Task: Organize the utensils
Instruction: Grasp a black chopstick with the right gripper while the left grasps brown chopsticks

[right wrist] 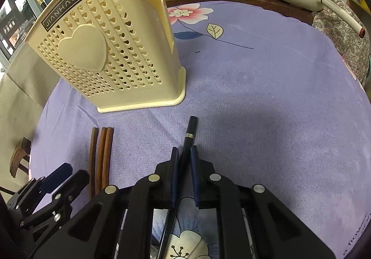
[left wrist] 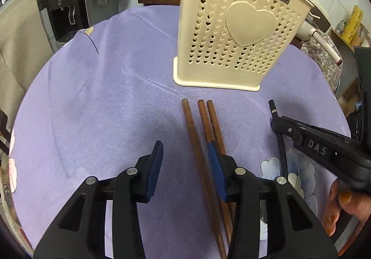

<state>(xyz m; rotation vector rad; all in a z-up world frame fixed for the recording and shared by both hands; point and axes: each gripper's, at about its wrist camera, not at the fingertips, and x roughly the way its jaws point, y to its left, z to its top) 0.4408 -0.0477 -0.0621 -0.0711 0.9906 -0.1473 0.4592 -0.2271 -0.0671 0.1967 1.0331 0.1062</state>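
Brown wooden chopsticks (left wrist: 199, 143), three, are being left lying mid-tablecloth (left wrist: 92, 108) before the cream perforated holder (left wrist: 231, 34); one is being straddled by the partly open left gripper (left wrist: 185, 161), while a black chopstick (right wrist: 189, 140) is being clamped by the down-tilted right gripper (right wrist: 184, 157).

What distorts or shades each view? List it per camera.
Left wrist view: fisheye bends the cream utensil holder and tablecloth edge, black vignette in the corners, soft shadow beside the wooden chopsticks. Right wrist view: same curvature, holder leaning, broad shadow right of the black chopstick.
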